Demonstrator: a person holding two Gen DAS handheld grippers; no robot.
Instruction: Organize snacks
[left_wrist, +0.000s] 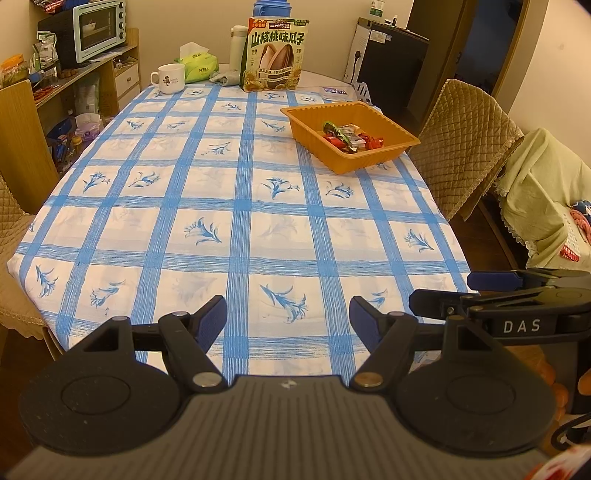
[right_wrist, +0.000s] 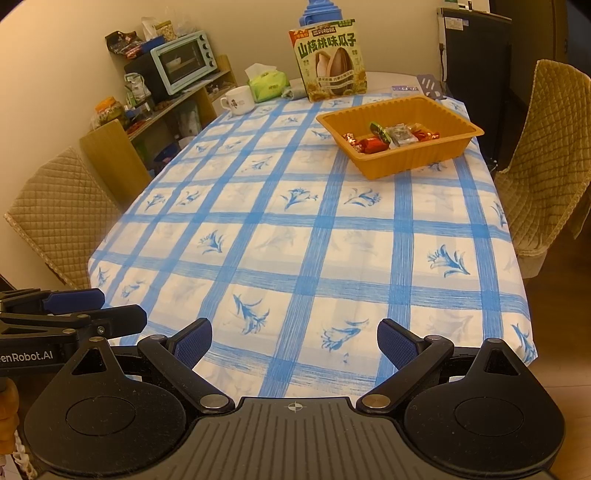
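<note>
An orange tray (left_wrist: 397, 130) (right_wrist: 384, 168) sits at the far right of the blue-checked tablecloth (left_wrist: 236, 206) (right_wrist: 303, 236). Several wrapped snacks (left_wrist: 351, 138) (right_wrist: 391, 136) lie inside it. A large bag of sunflower seeds (left_wrist: 275, 55) (right_wrist: 330, 61) stands upright behind it. My left gripper (left_wrist: 288, 321) is open and empty over the table's near edge. My right gripper (right_wrist: 295, 343) is open and empty, also at the near edge. Each gripper shows in the other's view, the right one (left_wrist: 443, 293) and the left one (right_wrist: 122, 310).
A white mug (left_wrist: 170, 77) (right_wrist: 238, 99), a green tissue pack (left_wrist: 195, 64) (right_wrist: 267, 83) and a white bottle (left_wrist: 238, 46) stand at the far end. Quilted chairs (left_wrist: 461, 144) (right_wrist: 546, 155) flank the table. A shelf with a toaster oven (left_wrist: 99, 29) (right_wrist: 184, 61) is at left.
</note>
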